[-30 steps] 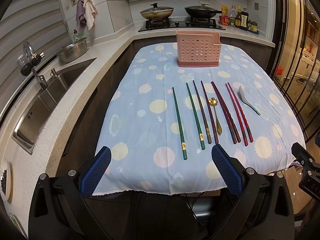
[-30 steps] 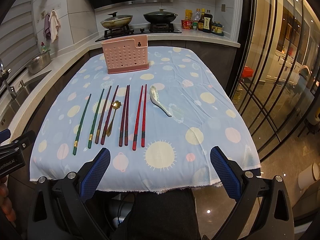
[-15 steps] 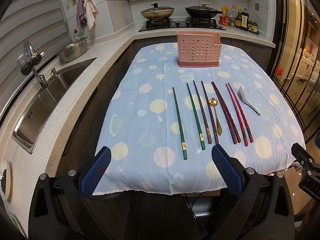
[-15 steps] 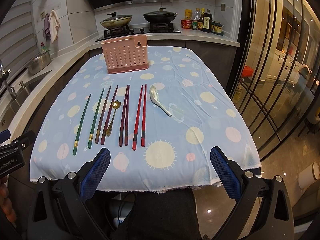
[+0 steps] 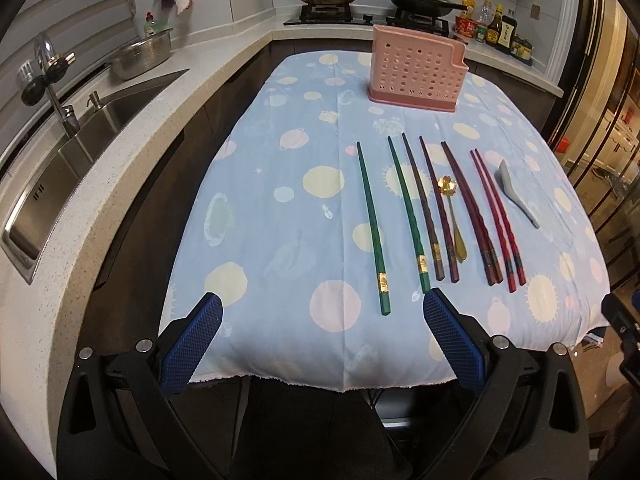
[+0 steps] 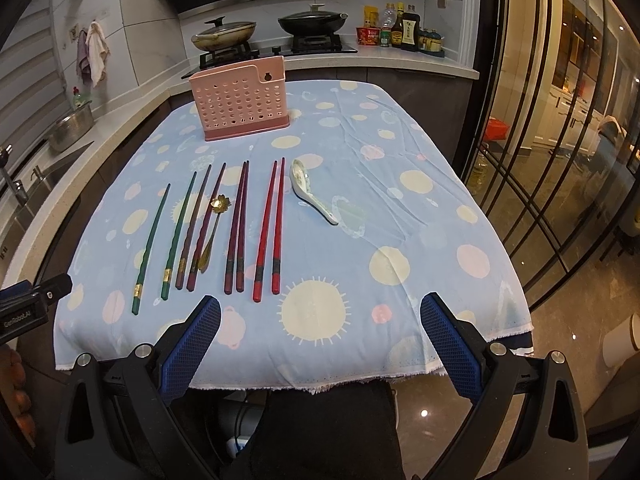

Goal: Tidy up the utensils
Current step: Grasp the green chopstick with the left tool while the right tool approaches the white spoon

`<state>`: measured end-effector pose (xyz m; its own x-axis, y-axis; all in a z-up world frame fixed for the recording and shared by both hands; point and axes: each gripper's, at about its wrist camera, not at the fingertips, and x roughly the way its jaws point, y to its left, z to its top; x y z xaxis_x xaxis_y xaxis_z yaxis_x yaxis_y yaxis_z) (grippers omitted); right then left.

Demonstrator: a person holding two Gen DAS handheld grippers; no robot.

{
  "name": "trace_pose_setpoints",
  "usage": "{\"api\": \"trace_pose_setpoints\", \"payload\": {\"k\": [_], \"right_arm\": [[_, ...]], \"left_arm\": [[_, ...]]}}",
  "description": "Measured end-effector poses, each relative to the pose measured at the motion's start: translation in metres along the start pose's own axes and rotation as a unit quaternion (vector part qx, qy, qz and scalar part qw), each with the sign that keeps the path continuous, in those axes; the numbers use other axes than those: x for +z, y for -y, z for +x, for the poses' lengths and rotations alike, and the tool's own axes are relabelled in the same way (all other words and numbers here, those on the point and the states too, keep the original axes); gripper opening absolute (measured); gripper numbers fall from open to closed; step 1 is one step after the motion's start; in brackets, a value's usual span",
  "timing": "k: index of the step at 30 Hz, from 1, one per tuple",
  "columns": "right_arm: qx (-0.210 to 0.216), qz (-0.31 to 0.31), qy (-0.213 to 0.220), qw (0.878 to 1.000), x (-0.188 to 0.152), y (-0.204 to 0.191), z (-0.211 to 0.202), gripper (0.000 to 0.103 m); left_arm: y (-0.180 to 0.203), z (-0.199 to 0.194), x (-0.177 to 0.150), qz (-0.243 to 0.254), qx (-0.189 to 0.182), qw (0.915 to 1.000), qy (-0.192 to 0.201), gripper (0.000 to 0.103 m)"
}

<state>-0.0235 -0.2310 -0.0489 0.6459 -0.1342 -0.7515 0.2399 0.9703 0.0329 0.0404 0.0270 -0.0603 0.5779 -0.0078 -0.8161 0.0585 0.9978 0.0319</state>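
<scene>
Left hand-held gripper [image 5: 322, 310]: I see its blue pads spread wide with nothing between them, hovering at the near edge of the tabletop [image 5: 280, 240], just short of the green chopsticks' butts.
Right hand-held gripper [image 6: 320, 310]: mine here is also spread wide and empty, at the near edge, in line with the red pair.
Pink holder [image 6: 242, 98]: stands upright at the far end of the tabletop, well apart from the row.
Green chopsticks [image 5: 374, 228]: two, lying apart at the left of the row.
Brown chopsticks [image 6: 198, 224]: next along, with the gold spoon [image 6: 214, 232] just beside them.
Dark maroon pair [image 6: 237, 228]: side by side, touching.
Red pair [image 6: 270, 226]: side by side, right of the maroon.
White ceramic spoon [image 6: 312, 192]: rightmost, angled, bowl toward the holder.
</scene>
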Motion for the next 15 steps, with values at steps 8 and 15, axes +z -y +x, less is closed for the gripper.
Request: {"api": "trace_pose_setpoints", "payload": {"k": [8,15], "right_arm": [[-0.002,-0.002,-0.022,1.000,0.004,0.001,0.030,0.096],[0.000,0.000,-0.035,0.999,0.013,0.000,0.050,0.096]], "left_arm": [[0.007,0.058,0.002,-0.003,-0.026,0.9983,-0.052,0.096],[0.010,0.090,0.001,0.000,-0.043,0.9957,-0.081,0.084]]}}
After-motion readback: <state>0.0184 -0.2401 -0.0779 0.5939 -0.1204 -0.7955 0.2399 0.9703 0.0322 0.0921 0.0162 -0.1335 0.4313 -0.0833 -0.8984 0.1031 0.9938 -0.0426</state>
